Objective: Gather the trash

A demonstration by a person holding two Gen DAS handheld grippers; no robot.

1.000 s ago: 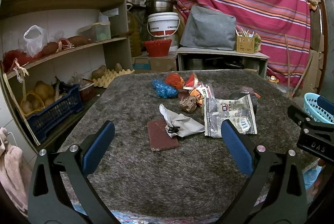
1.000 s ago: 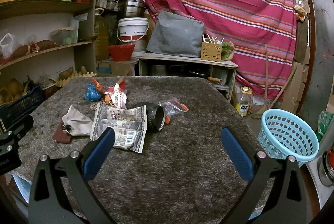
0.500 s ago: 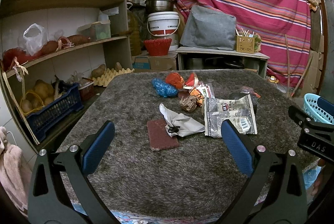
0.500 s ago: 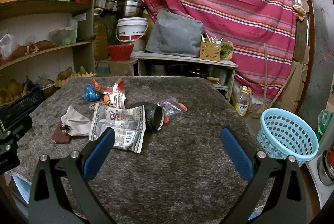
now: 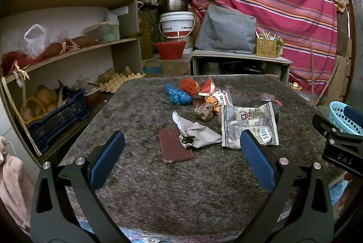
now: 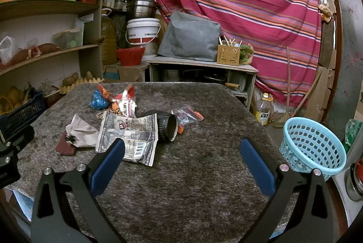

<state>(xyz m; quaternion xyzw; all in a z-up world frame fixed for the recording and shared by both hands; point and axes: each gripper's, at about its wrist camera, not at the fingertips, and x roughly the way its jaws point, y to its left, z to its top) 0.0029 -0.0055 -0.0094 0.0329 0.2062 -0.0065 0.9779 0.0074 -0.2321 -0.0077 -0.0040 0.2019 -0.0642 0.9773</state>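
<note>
The left tool (image 5: pixel 181 159) hangs over the near edge of the desk (image 5: pixel 181 193) with its blue fingers (image 5: pixel 106 161) spread wide and nothing between them. The right tool (image 6: pixel 181 161) is wide open and empty too.

Just past the left tool lie a dark red pad (image 5: pixel 175 145) and a crumpled white paper (image 5: pixel 197 132), which rests partly on the pad. To the right is a big printed wrapper (image 6: pixel 129 136). A black cup (image 6: pixel 167 125) lies on its side, touching the wrapper's far right corner. Farther back sit a blue bag (image 5: pixel 177 94), an orange bag (image 5: pixel 189 85) and a brown paper ball (image 5: pixel 204 110), with small wrappers that are hard to tell apart.

A light blue basket (image 6: pixel 313 147) stands off the desk, on the right.
</note>
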